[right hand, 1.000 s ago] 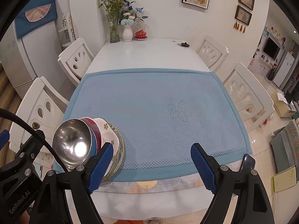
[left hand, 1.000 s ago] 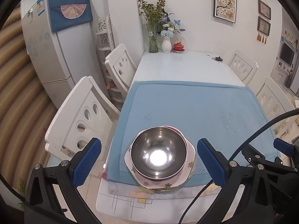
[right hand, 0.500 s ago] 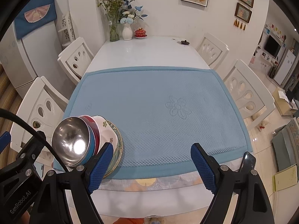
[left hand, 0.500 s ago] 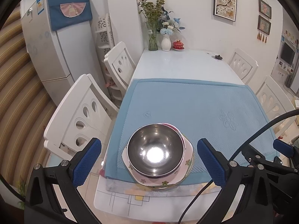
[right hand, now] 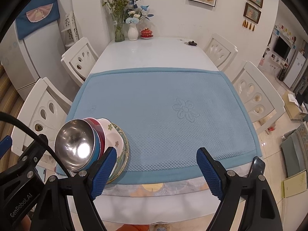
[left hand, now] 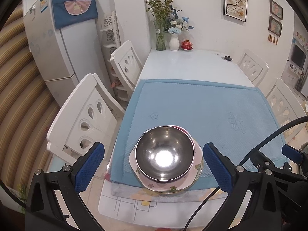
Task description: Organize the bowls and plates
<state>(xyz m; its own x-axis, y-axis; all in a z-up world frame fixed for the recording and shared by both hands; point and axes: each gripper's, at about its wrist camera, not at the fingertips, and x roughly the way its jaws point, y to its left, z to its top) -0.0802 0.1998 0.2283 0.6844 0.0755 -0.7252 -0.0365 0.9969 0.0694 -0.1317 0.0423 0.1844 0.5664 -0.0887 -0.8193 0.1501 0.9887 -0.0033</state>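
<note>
A long white table fills the middle of both views, running from the lower edge up to the far wall. A blue mat covers its near half, with a pressed flower pattern right of centre in the right wrist view. White chairs stand along both sides of the table, and a fridge rises in the upper left of the left wrist view.

The stack of plates and bowls sits on the near left corner of the mat: lower centre in the left wrist view, lower left in the right wrist view. A steel bowl lies on top, nested in a blue bowl, a red bowl and a white flowered dish, over a green-rimmed plate.

The left gripper has its jaws wide apart either side of the stack, touching nothing. The right gripper is also spread open over bare mat, its left finger just beside the stack.

At the top of both views stand a glass vase, a white vase and a small red cup.
</note>
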